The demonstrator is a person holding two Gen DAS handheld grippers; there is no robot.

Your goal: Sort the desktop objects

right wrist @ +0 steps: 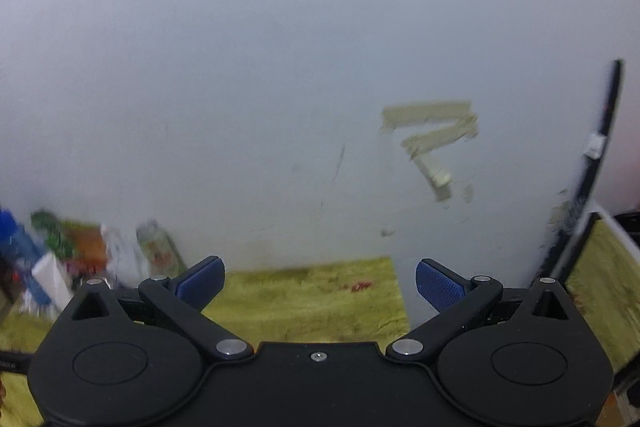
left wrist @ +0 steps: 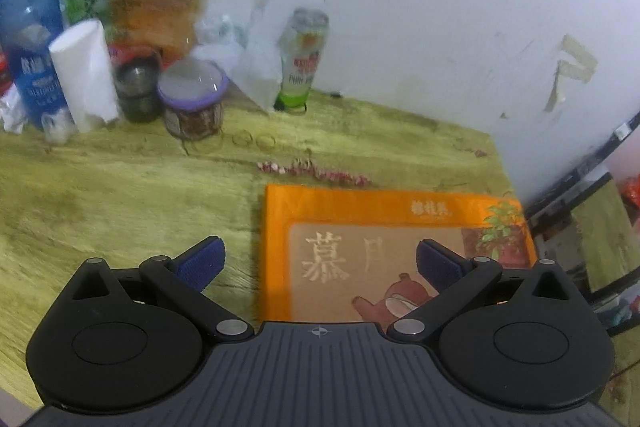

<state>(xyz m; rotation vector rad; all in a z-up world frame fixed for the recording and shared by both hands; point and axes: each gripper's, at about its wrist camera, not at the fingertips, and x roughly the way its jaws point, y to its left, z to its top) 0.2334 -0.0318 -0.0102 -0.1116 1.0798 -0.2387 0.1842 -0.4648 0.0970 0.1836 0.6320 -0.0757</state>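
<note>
An orange flat box (left wrist: pixel 384 227) with Chinese characters lies on the green table cloth (left wrist: pixel 120 195), right in front of my left gripper (left wrist: pixel 319 265), which is open and empty above its near edge. At the back left stand a blue bottle (left wrist: pixel 28 39), a white roll (left wrist: pixel 86 75), a dark tin (left wrist: pixel 138 89), a purple-lidded jar (left wrist: pixel 194 103), snack bags (left wrist: pixel 156 11) and a green can (left wrist: pixel 302 61). My right gripper (right wrist: pixel 319 285) is open and empty, facing the wall above the table's far corner (right wrist: pixel 320 291). The same clutter (right wrist: pixel 72 267) shows blurred at its left.
A clear plastic bag (left wrist: pixel 256 63) leans between the jar and the can. Pink crumbs (left wrist: pixel 312 169) lie scattered behind the orange box. Tape strips (right wrist: pixel 432 135) stick to the white wall. A dark frame and shelf edge (left wrist: pixel 580 211) stand past the table's right side.
</note>
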